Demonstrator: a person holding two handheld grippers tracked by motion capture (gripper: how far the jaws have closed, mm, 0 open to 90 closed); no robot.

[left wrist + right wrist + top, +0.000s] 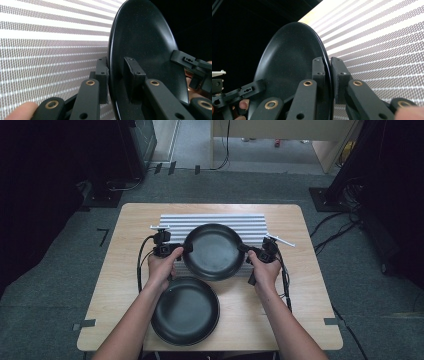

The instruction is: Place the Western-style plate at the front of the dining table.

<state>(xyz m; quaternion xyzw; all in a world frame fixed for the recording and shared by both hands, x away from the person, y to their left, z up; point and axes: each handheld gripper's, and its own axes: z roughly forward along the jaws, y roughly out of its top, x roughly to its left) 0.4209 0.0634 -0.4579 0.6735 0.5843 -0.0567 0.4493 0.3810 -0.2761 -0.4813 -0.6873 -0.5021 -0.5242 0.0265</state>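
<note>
Partly hidden — ribbed rack (212,220) under plate (213,251)

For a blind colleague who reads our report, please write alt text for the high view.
A person holds a black plate over a ribbed grey rack, gripping its rim with the left gripper and the right gripper on opposite sides. A second black plate lies nearer on the wooden table.

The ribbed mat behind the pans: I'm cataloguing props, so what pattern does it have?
Pale grey and white stripes running lengthwise across the ribbed rectangular mat, clearest in the high view.
</note>
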